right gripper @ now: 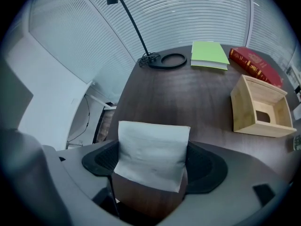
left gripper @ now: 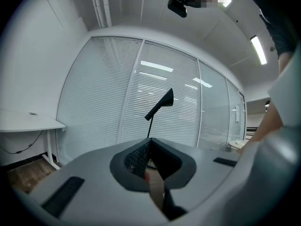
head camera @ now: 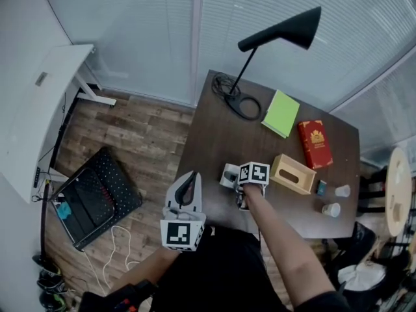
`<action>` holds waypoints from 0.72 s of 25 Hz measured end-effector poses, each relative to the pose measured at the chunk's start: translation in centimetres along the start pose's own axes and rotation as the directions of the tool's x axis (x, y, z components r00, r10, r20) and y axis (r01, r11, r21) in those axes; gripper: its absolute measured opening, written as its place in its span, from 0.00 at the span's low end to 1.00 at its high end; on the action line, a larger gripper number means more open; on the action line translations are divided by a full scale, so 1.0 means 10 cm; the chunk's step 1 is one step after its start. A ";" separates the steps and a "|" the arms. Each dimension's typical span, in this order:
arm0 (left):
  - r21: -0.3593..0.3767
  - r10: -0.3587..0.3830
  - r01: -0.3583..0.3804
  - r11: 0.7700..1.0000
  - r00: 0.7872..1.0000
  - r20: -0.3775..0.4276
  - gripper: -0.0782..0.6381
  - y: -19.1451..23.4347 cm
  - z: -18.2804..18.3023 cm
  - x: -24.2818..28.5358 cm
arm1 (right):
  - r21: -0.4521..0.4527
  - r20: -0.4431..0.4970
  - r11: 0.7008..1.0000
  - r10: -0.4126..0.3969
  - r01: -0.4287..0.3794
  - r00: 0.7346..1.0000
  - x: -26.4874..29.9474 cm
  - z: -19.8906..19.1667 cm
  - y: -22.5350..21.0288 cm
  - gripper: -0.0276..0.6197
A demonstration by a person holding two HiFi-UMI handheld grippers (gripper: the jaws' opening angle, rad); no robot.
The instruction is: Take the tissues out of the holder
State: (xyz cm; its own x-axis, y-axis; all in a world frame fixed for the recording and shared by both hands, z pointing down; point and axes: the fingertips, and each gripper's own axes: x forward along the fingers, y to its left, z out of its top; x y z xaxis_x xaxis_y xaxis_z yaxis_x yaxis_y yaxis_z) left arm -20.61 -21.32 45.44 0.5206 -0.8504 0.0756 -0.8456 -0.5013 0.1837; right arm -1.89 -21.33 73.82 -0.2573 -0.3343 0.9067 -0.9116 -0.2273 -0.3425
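OK, tissues [right gripper: 153, 140] look already out of the holder [right gripper: 259, 108]. The right claw [right gripper: 151, 159] is clamped on the white pack, one jaw on each side, low over the near part of the bench [right gripper: 188, 93]. The wooden holder sits empty at the right of that view, well apart from the pack.

What's left, I'd judge, is the put-down:
- lower the pack onto bare wood, clear of the holder
- get it resting flat before letting go
- the pack is soft, so don't squeeze harder

The left claw [left gripper: 149, 149] has its jaws together on nothing, off the bench at the lower left of the head view.

The bench is dark wood. Upper part of the head view: black lamp [head camera: 279, 31], green notebook [head camera: 281, 113], red book [head camera: 315, 143]. Two cups [head camera: 331, 209] sit at right.

The room has blinds along the top, a wood floor, a white desk [head camera: 45, 96] upper left, and a black case [head camera: 97, 200] with cables on the floor.
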 end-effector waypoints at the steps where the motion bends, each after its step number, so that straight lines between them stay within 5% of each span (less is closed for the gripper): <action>1: 0.006 0.005 -0.005 1.000 1.000 0.000 0.11 0.03 0.01 -0.01 | -0.004 -0.003 1.000 -0.001 0.001 1.000 0.02 0.00 0.02 0.72; 18: -0.009 0.088 -0.088 0.996 0.996 -0.010 0.11 0.51 0.00 -0.13 | 0.017 -0.049 1.000 -0.023 0.024 0.999 0.46 -0.06 0.29 0.72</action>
State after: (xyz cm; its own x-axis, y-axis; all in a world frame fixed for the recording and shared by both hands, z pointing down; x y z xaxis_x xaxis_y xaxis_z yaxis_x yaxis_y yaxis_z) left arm -25.59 -22.81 46.26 0.4455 -0.8895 0.1012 -0.8870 -0.4232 0.1850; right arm -5.89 -23.00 77.12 -0.2521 -0.2835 0.9252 -0.9118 -0.2508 -0.3252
